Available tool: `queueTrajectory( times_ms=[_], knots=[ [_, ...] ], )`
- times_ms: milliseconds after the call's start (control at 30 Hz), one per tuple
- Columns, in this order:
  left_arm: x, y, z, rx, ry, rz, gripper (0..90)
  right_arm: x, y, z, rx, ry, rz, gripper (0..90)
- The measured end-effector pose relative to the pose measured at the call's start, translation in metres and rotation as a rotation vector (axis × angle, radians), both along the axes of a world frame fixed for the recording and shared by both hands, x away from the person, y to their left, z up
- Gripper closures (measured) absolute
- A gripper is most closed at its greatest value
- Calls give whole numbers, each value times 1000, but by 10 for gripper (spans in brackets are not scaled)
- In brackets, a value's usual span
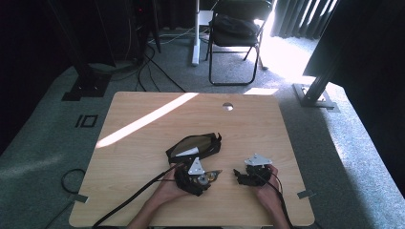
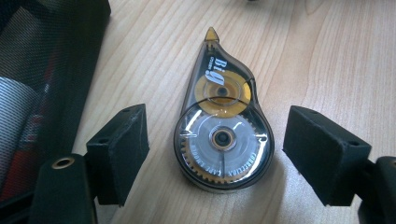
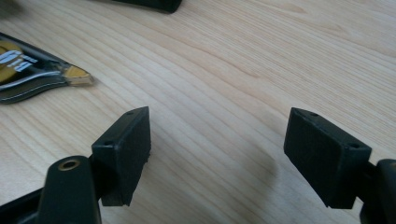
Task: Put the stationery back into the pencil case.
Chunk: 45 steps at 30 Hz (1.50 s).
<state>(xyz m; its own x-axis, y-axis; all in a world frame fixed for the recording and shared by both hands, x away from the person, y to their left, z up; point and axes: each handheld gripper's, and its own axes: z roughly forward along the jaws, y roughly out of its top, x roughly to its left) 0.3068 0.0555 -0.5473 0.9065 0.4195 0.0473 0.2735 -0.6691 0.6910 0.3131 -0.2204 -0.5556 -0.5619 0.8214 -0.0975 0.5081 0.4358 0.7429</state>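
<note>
A smoky, teardrop-shaped correction tape dispenser lies flat on the wooden table, its amber tip pointing away from my left gripper. My left gripper is open, one pad on each side of the dispenser's round end, neither pad touching it. In the high view the left gripper sits low at the table's front with the dispenser at its jaws. My right gripper faces it from the right, open and empty. The dispenser's tip shows at the upper left of the right gripper view.
A black mesh pouch lies open just behind the left gripper, and its mesh side is close to the left jaw. A folding chair stands beyond the table. A cable hole sits near the far edge.
</note>
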Motion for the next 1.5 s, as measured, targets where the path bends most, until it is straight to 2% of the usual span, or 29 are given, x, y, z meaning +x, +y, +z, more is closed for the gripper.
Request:
queueTrajectory(
  times_ms=[133,233,433,967,1200,1500],
  knots=[
    [0,-1,-4,14,1,-1,245,1,-2,0,6,3,-11,229],
    [0,-2,-4,9,-4,-5,262,1,-3,-1,5,3,-10,229],
    [1,-2,-5,-15,17,-17,311,2,-3,-1,1,7,-12,230],
    [5,-2,-4,-7,23,-36,322,3,-3,-2,13,16,-10,230],
    [6,-2,-2,4,26,-32,408,3,-3,-2,15,16,-9,230],
    [6,0,-3,-9,19,-45,416,4,-6,-3,20,19,-15,230]
  ],
)
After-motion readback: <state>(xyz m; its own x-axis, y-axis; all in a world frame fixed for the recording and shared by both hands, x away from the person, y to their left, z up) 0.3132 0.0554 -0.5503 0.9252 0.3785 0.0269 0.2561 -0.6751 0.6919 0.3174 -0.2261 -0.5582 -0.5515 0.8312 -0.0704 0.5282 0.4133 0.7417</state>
